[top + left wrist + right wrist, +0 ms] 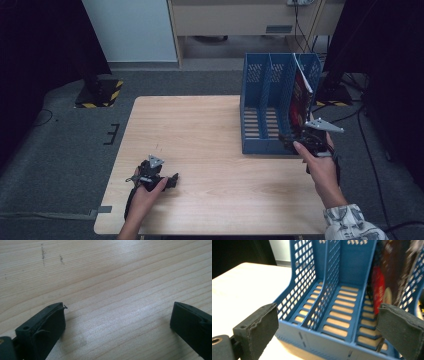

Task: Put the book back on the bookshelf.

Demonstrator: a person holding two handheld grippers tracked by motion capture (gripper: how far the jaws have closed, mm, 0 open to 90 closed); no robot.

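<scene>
Lower left of the high view: the left gripper (172,181) lies low on the wooden table (210,150), held by the person's left hand (145,192), cable trailing back along the forearm. In the left gripper view its jaws are spread wide with bare wood grain between them, nothing held, a few dark specks on the table in the upper left of that frame. Centre right of the high view: a blue file rack (272,102) with three compartments stands on the table's far right part. A red and dark book (299,100) stands tilted in the rightmost compartment, leaning toward the rack's right wall; the other two compartments show bare slats. Right of centre: the right gripper (300,137) sits just at the rack's near right corner, held by the right hand (322,167), patterned sleeve (350,222) in the lower right corner. In the right gripper view jaws are spread apart, nothing pinched, facing the open front of the rack (332,322), with the book (387,282) blurred in the upper right, near the right jaw, touching or not I cannot tell.
</scene>
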